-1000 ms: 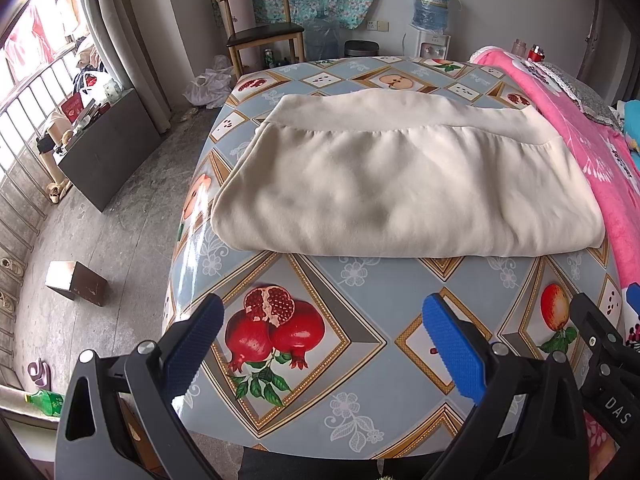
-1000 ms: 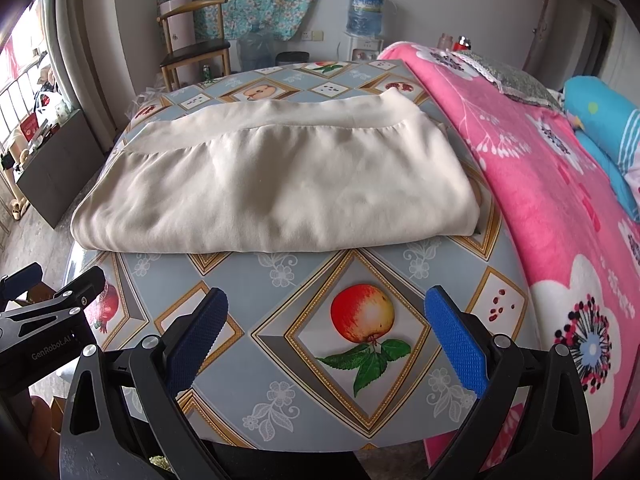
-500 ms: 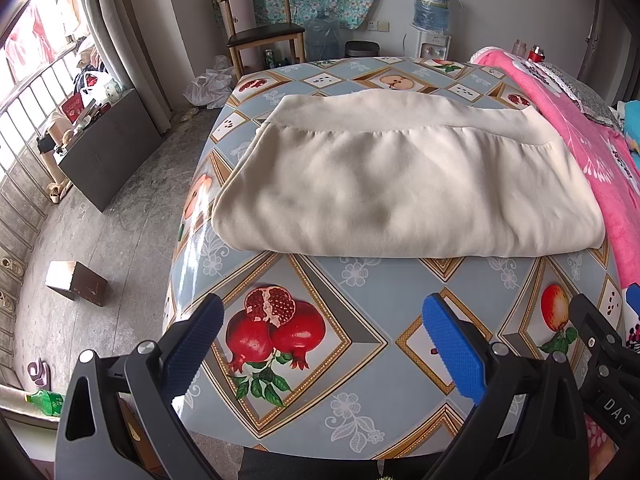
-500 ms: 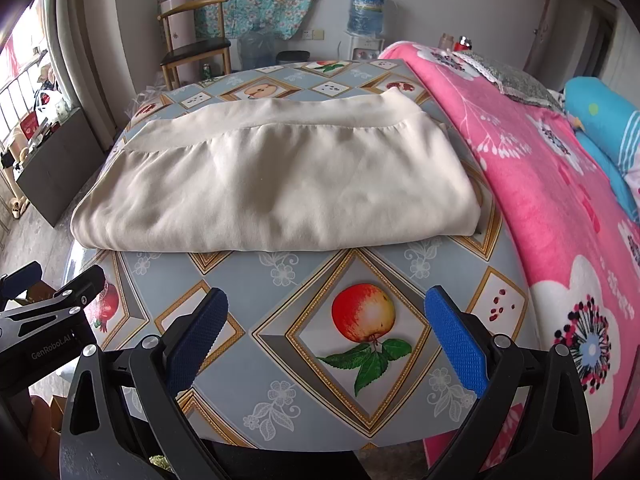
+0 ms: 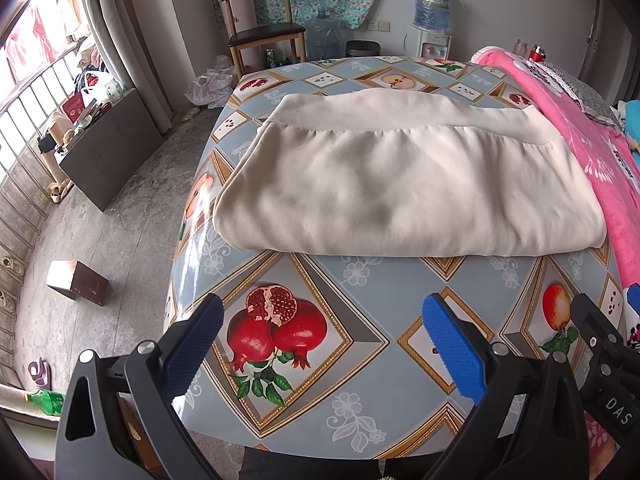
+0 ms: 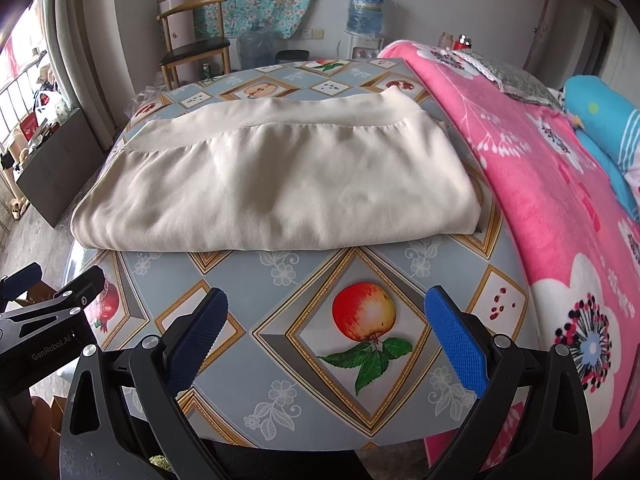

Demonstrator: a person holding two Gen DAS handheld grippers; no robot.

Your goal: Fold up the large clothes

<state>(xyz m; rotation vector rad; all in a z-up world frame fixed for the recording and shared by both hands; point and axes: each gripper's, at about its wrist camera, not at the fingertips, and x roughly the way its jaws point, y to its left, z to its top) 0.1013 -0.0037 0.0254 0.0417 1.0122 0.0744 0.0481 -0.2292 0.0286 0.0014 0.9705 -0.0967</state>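
The left gripper (image 5: 320,340) hangs with its blue-padded jaws spread wide and empty above the near edge of the table (image 5: 360,408), over a printed pomegranate, and the right gripper (image 6: 326,338) sits beside it, equally wide apart and holding nothing, above a printed apple. Ahead of both, clear of the fingertips, the cream garment (image 5: 404,184) lies folded into a broad rectangle across the middle of the table, its banded hem on the far side, its near fold facing the grippers. Its right end lies close to the pink blanket (image 6: 560,208), perhaps touching it
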